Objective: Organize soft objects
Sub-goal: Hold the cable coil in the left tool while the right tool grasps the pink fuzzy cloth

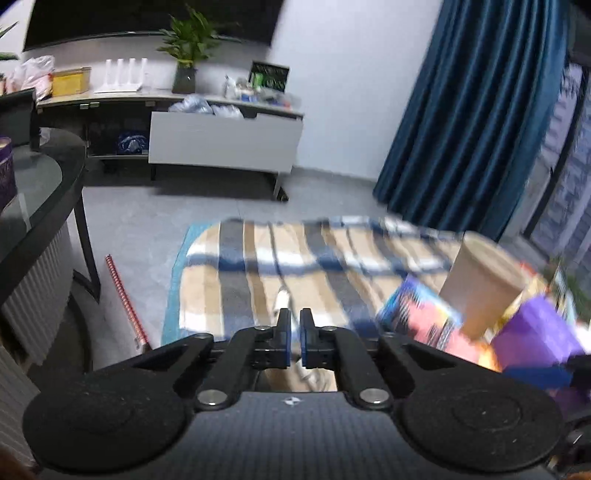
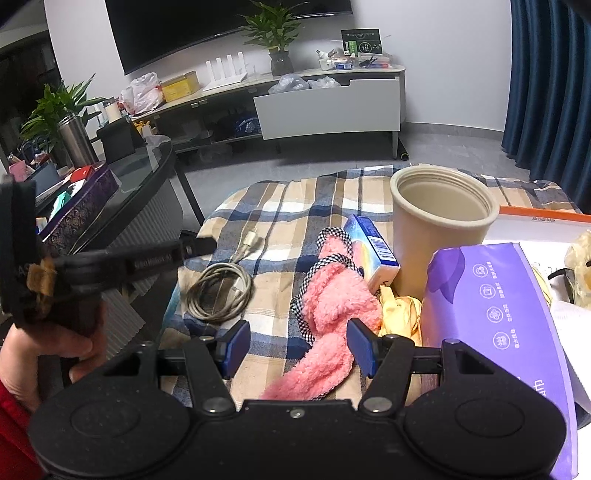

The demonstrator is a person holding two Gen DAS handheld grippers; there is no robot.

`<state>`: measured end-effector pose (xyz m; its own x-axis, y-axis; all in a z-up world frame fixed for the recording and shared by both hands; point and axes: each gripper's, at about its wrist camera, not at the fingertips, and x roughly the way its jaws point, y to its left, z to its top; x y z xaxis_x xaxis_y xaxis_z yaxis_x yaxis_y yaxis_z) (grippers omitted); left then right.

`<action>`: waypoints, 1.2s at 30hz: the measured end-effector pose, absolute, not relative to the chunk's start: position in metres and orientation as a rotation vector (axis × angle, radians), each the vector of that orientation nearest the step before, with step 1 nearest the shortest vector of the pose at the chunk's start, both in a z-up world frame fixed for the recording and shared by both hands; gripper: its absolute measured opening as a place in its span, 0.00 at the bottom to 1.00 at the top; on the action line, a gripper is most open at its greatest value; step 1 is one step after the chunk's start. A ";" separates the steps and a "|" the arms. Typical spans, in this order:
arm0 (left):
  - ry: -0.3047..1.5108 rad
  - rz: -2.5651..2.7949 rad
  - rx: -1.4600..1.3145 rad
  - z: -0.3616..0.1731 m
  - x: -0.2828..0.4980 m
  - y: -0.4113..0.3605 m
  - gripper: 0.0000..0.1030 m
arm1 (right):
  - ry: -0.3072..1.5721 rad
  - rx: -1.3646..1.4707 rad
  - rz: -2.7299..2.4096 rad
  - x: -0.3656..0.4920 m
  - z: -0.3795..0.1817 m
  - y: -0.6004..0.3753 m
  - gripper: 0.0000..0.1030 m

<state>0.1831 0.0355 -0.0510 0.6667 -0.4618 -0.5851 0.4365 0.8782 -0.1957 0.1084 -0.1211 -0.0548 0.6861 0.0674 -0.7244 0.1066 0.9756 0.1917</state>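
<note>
Covering the work surface in both views was a plaid blanket (image 2: 280,206) in beige, blue and white, laid over a low base on a grey tiled floor (image 2: 303,162). In the right wrist view a pink fuzzy cloth (image 2: 332,314) with a checked trim lay at lower centre, between the wide-open jaws of the right gripper (image 2: 297,345), whose pads did not touch it. A coiled grey cable (image 2: 218,295) lay to its left, apart from it. To the right stood a beige bucket (image 2: 439,225), a small blue carton (image 2: 371,247) and a purple tissue pack (image 2: 495,310). In the left wrist view the left gripper (image 1: 294,325) had its jaws closed, apparently on a pale cord end (image 1: 283,297), though motion blur made this uncertain. Behind, a TV stand (image 2: 325,107) with an open drawer ran along the white wall, a dark screen (image 2: 207,26) above it, and blue curtains (image 1: 476,122) hung at the right. A glass-topped table (image 2: 144,184) filled the left side.
</note>
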 end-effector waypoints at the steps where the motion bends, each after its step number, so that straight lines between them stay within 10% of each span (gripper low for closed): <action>1: 0.673 -0.492 0.027 -0.053 0.182 0.031 0.14 | 0.816 0.227 -0.022 0.108 -0.054 -0.121 0.69; 5: 0.616 -0.440 0.217 -0.063 0.168 0.020 0.74 | 0.810 0.239 -0.025 0.108 -0.054 -0.123 0.69; 8: 0.617 -0.473 0.243 -0.071 0.168 0.013 0.86 | 0.808 0.242 -0.026 0.108 -0.054 -0.123 0.69; 16: 0.664 -0.467 0.302 -0.093 0.167 0.006 0.84 | 0.807 0.252 -0.028 0.109 -0.054 -0.125 0.69; 19: 0.692 -0.473 0.210 -0.089 0.173 0.016 0.63 | 0.811 0.249 -0.027 0.108 -0.055 -0.125 0.69; 36: 0.576 -0.463 0.054 -0.042 0.161 0.026 0.62 | 0.835 0.185 -0.072 0.139 -0.075 -0.120 0.70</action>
